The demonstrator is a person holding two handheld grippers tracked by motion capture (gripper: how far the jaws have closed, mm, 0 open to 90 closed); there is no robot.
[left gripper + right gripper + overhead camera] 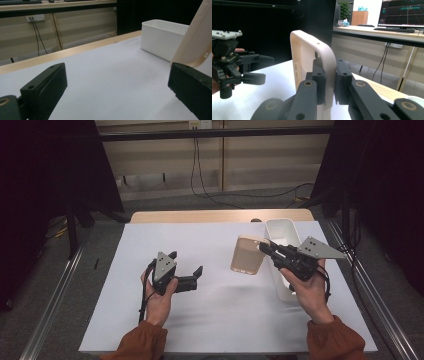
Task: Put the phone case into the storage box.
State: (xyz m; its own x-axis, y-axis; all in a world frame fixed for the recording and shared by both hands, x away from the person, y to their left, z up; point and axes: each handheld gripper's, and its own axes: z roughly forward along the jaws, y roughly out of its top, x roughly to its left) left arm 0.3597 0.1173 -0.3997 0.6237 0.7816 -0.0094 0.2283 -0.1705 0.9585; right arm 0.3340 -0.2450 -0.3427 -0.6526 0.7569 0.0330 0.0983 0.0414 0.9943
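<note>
**Two hand-held grippers, one beige lid held on edge**

Two hand-held grippers work over a white sheet that covers the tabletop. In the high view we see the right hand-held gripper reaching leftward from the person's right hand. Its jaws are pressed against the rim of a beige rectangular lid, pinching it. The right gripper view confirms this grip: one black pad lies on each face of the lid's rounded edge, and the lid stands upright, its ribbed hollow side turned toward the other gripper. We find the lid just beside a white oblong bin at the right of the sheet; whether the two touch we cannot tell.

The left hand-held gripper sits near the sheet's middle, well apart from the lid, with jaws spread wide and nothing between them. From the left gripper view, the lid leans in at the right, in front of the bin.
</note>
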